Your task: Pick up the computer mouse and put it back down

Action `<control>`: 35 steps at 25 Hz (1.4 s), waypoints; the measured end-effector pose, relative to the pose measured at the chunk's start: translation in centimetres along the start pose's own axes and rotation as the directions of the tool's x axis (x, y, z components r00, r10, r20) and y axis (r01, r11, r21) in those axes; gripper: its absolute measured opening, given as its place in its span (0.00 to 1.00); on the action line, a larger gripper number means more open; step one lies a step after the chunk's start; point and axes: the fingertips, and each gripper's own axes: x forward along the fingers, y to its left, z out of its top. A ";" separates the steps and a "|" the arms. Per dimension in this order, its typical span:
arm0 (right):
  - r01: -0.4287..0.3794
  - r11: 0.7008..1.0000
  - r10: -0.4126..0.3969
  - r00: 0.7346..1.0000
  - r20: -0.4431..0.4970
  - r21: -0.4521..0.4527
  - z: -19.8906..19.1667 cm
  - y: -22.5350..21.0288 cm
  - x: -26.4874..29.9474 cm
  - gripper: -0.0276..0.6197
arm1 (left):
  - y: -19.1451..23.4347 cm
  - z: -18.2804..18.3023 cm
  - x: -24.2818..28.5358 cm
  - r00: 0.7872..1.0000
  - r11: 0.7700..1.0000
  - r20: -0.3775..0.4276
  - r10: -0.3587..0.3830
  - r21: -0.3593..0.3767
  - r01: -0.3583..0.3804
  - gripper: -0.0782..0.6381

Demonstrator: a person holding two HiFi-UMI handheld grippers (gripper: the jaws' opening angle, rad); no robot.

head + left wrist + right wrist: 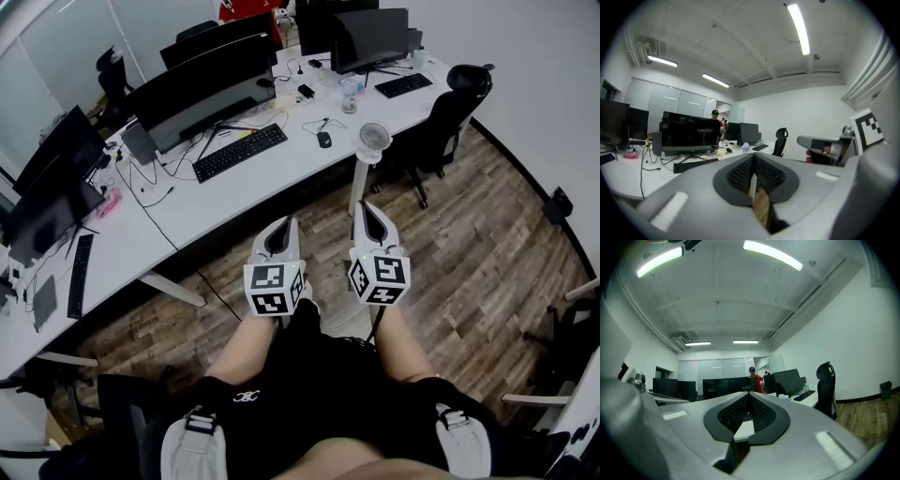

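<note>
The task is judged not yet begun. The computer mouse (323,139) is seen lying on the white desk (272,178) with its cord attached, to the right of the black keyboard (239,152) and near the small white fan (373,139). It is touched by neither tool. The left gripper (285,225) and the right gripper (367,208) are held side by side in front of the person's body, over the wooden floor (469,262), short of the desk edge and well apart from the mouse. In the left gripper view the jaws are found pressed together with nothing between them. The same is recorded in the right gripper view, where the ribbed pads meet and no object is held. Both tools are directed roughly level towards the row of desks. No step of the task can be credited as done. The whole sequence is judged outstanding: the desk is to be approached, one pair of jaws is to be opened and closed on the mouse, and the mouse is to be lifted, set back on the desk and released. Which tool is intended for the pick cannot be determined.
</note>
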 end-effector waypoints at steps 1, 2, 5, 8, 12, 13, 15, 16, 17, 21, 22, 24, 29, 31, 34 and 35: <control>0.000 1.000 0.000 1.000 0.001 0.000 0.0 -0.2 0.4 0.05 | 0.0 0.1 0.4 1.000 1.000 0.002 -0.002 0.000 0.002 0.18; -0.002 1.000 0.002 1.000 0.002 -0.002 0.1 -0.4 0.7 0.05 | 0.0 0.3 0.8 1.000 1.000 0.005 -0.002 -0.002 0.002 0.18; -0.009 1.000 0.009 1.000 0.006 -0.004 0.3 -0.7 1.9 0.05 | 0.4 0.7 2.1 1.000 1.000 0.016 0.000 -0.005 0.000 0.18; -0.013 1.000 0.013 1.000 0.012 -0.008 0.1 -1.0 3.4 0.05 | 1.0 0.6 3.6 1.000 1.000 0.016 0.000 -0.008 0.000 0.18; -0.017 1.000 0.017 1.000 0.017 -0.019 -0.3 -1.3 5.8 0.05 | 2.1 0.6 5.7 1.000 1.000 0.023 0.001 -0.013 -0.001 0.18; -0.020 1.000 0.020 1.000 0.017 -0.024 -0.4 -1.4 6.5 0.05 | 2.5 0.6 6.4 1.000 1.000 0.025 0.002 -0.015 -0.002 0.18; -0.024 0.999 0.025 1.000 0.017 -0.033 -0.6 -1.6 8.2 0.05 | 3.4 0.8 8.0 1.000 1.000 0.029 0.003 -0.020 -0.002 0.18; -0.025 0.999 0.026 1.000 0.017 -0.036 -0.7 -1.8 9.1 0.05 | 3.8 1.0 8.8 0.999 1.000 0.032 0.002 -0.022 -0.001 0.18; -0.025 0.999 0.026 0.999 0.018 -0.038 -0.7 -2.0 10.1 0.05 | 4.2 1.2 9.8 0.999 1.000 0.035 0.000 -0.023 0.001 0.18; -0.028 0.999 0.029 0.999 0.019 -0.039 -0.6 -2.6 14.5 0.05 | 5.9 2.2 13.9 0.999 1.000 0.038 -0.009 -0.030 0.010 0.18; -0.030 0.999 0.031 0.999 0.017 -0.039 -0.5 -2.8 15.6 0.05 | 6.3 2.5 15.0 0.999 0.999 0.036 -0.011 -0.031 0.012 0.18; -0.033 0.999 0.033 0.999 0.014 -0.039 -0.4 -3.1 18.0 0.05 | 7.2 3.2 17.2 0.999 0.999 0.035 -0.017 -0.032 0.018 0.18; -0.025 0.999 0.025 1.000 0.002 -0.037 -0.5 -4.1 24.3 0.05 | 10.0 4.4 22.5 0.999 0.999 0.025 -0.021 -0.040 0.022 0.18; -0.024 0.999 0.024 1.000 -0.002 -0.037 -0.6 -4.4 26.9 0.05 | 11.3 4.8 24.7 1.000 0.999 0.019 -0.023 -0.043 0.024 0.18; -0.015 0.999 0.015 1.000 -0.002 -0.033 -0.8 -5.1 30.6 0.05 | 13.0 5.5 28.1 0.999 0.999 0.016 -0.033 -0.039 0.033 0.18; -0.012 0.999 0.012 1.000 -0.001 -0.031 -0.9 -5.4 31.9 0.05 | 13.5 5.7 29.3 0.999 0.999 0.015 -0.036 -0.037 0.037 0.18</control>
